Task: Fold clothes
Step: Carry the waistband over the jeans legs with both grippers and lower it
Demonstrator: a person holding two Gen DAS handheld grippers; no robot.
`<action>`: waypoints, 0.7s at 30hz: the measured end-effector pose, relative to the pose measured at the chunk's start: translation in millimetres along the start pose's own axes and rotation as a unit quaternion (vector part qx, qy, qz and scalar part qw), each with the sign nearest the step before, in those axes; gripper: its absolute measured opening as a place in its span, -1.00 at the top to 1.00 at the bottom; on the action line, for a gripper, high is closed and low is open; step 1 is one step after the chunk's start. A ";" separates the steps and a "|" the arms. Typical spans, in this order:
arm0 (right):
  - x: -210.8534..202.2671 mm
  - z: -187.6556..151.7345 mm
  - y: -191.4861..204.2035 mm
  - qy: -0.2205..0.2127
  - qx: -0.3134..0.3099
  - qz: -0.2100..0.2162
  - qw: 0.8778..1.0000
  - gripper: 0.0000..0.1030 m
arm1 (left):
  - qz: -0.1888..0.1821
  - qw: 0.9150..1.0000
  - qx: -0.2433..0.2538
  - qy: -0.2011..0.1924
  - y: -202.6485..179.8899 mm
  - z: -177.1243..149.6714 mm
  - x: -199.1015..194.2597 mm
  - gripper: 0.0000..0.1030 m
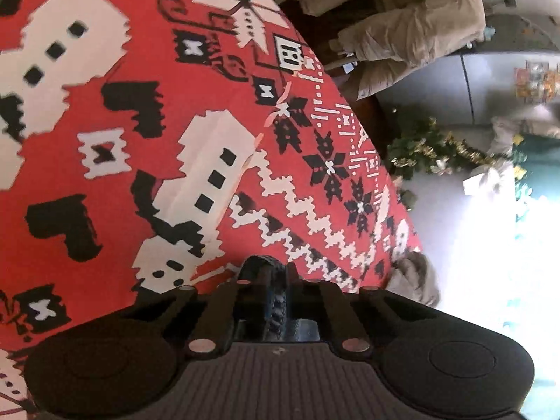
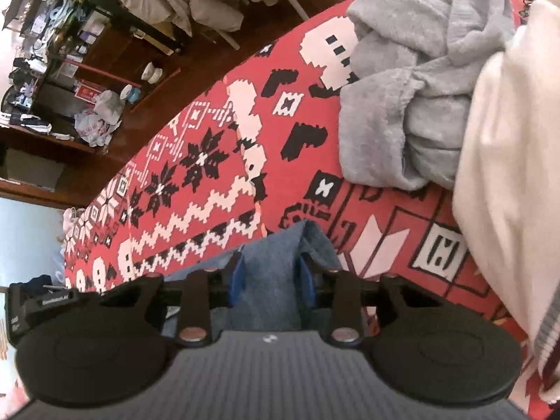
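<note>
My right gripper (image 2: 270,266) is shut on a bunched fold of blue denim-like cloth (image 2: 308,236), which fills the gap between its blue pads (image 2: 235,280) just above the red patterned tablecloth (image 2: 210,182). A crumpled grey fleece garment (image 2: 402,112) lies farther back on the table. A cream garment (image 2: 507,182) with a grey stripe fills the right side. My left gripper (image 1: 267,271) hovers over the tablecloth (image 1: 105,161) with its dark fingers pressed together. I see no cloth clearly pinched between them.
The table edge curves along the right in the left wrist view, with a grey bit of fabric (image 1: 414,278) at the rim. Beyond it are a beige jacket (image 1: 402,24) on a chair and a green and gold garland (image 1: 441,150) on the floor. Dark wooden shelves (image 2: 70,98) with clutter stand behind.
</note>
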State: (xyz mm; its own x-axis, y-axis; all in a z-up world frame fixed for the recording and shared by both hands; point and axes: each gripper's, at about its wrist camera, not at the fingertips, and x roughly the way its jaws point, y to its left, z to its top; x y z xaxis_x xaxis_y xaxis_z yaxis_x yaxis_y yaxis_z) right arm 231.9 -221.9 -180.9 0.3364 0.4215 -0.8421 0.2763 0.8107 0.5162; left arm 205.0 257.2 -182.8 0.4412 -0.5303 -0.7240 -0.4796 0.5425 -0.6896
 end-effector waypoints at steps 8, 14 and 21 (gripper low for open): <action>-7.1 4.2 22.7 -0.045 -0.061 -0.010 0.997 0.83 | 0.032 0.999 0.011 -0.034 -1.4 0.5 -0.6 0.92; 8.8 14.4 8.8 -0.024 -0.078 -0.003 0.997 0.78 | 0.046 0.997 0.053 -0.028 -5.5 6.8 -2.2 0.92; -23.9 17.3 -0.7 -0.059 -0.069 -0.023 0.996 0.80 | 0.067 0.992 0.089 -0.065 -18.1 12.2 -33.7 0.94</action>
State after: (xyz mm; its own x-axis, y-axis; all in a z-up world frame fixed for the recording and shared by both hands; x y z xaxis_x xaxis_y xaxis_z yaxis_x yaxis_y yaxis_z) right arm 239.2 -239.6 -158.5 0.4319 0.3382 -0.8361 0.1709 0.8795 0.4441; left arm 208.1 273.2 -146.1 0.4821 -0.3631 -0.7973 -0.4045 0.7150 -0.5702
